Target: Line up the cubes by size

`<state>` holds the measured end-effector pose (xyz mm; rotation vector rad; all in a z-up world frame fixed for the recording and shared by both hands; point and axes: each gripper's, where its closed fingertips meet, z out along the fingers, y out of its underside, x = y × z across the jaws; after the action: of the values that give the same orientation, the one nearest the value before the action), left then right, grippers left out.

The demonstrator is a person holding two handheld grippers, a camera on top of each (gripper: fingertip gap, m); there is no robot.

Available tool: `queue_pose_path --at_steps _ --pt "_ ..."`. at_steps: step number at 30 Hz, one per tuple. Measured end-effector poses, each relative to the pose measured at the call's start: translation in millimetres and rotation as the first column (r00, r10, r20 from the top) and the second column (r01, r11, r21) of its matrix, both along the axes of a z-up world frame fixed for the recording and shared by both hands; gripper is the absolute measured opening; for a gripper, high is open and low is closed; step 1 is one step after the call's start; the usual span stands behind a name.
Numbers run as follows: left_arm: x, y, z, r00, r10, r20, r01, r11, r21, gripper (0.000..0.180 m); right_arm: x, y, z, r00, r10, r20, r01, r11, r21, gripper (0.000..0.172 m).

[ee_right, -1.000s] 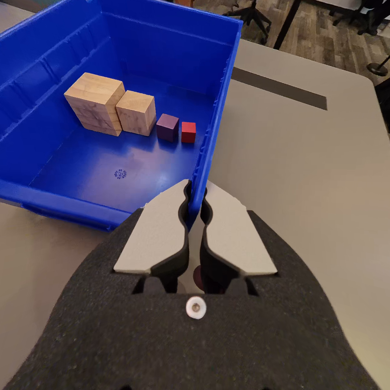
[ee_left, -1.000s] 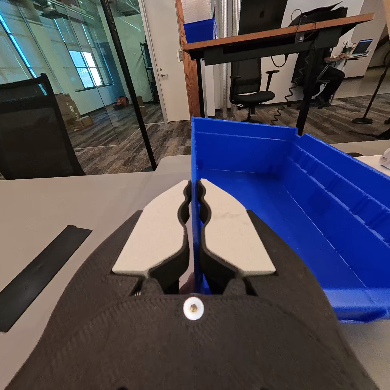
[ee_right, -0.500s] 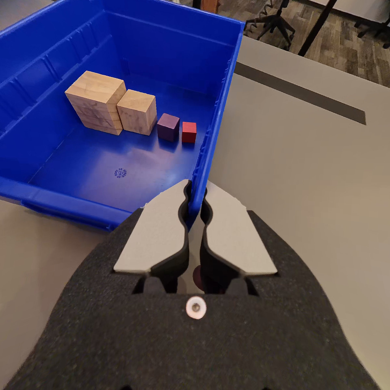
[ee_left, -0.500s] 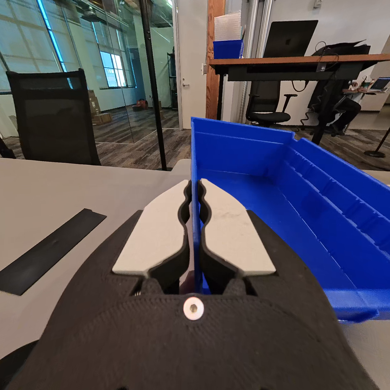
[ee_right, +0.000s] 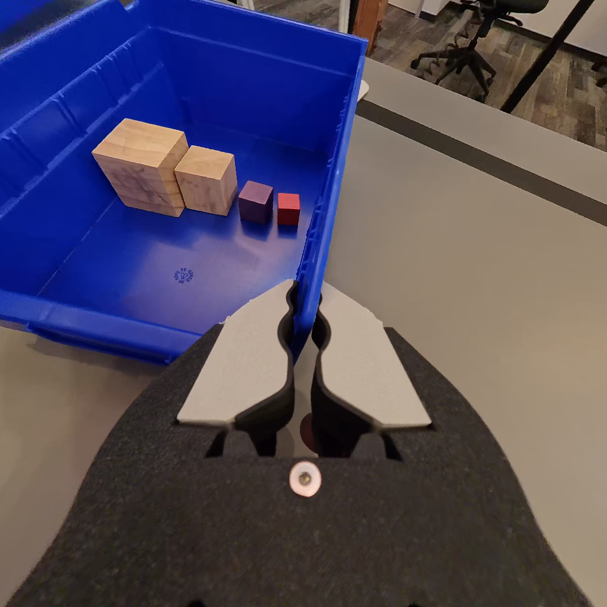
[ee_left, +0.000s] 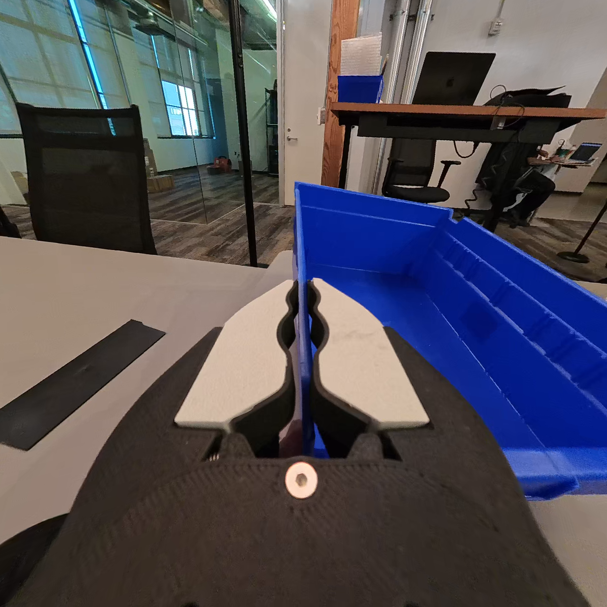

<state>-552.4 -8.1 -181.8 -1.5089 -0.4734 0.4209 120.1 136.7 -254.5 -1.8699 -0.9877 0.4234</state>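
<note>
A blue plastic bin (ee_right: 345, 138) holds a row of cubes on its floor: a large wooden cube (ee_right: 141, 164), a smaller wooden cube (ee_right: 207, 180), a purple cube (ee_right: 255, 201) and a small red cube (ee_right: 288, 207), largest at the left. My right gripper (ee_right: 303, 289) is shut on the bin's right side wall near its front corner. My left gripper (ee_left: 303, 285) is shut on the bin's left side wall (ee_left: 300, 236). In the left wrist view the cubes are out of sight and only the bin's bare inside (ee_left: 427, 328) shows.
The bin rests on a grey table (ee_right: 460, 262) with black tape strips (ee_right: 476, 157) (ee_left: 75, 377). A black chair (ee_left: 85, 177) stands behind the table at the left. A desk (ee_left: 460, 115) and office chair (ee_left: 414, 177) stand farther back. The gap from one gripper's tips to the other's is roughly 70 cm.
Both grippers stay shut on the bin's walls. The background shifts in both views: the bin and both grippers have swung together over the table. The cubes keep their row.
</note>
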Motion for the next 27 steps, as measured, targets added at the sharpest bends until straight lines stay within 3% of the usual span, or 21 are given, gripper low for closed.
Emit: queue_pose_path --at_steps 6,16,27 --pt "13.5 -2.4 -15.2 0.999 -0.026 0.043 0.027 0.999 -0.024 0.004 -12.6 -0.4 0.1 1.000 0.023 -0.007 -0.023 1.000 0.010 0.005" --pt "26.2 -42.8 -18.2 0.998 0.018 0.057 -0.015 0.999 -0.051 0.004 -36.5 -0.6 0.4 0.997 0.057 -0.043 -0.057 0.998 0.004 0.005" --pt "26.2 -59.0 8.6 0.999 0.046 0.010 -0.044 0.993 -0.105 0.004 -91.4 -6.6 0.7 0.994 0.078 -0.074 -0.080 0.997 -0.017 0.004"
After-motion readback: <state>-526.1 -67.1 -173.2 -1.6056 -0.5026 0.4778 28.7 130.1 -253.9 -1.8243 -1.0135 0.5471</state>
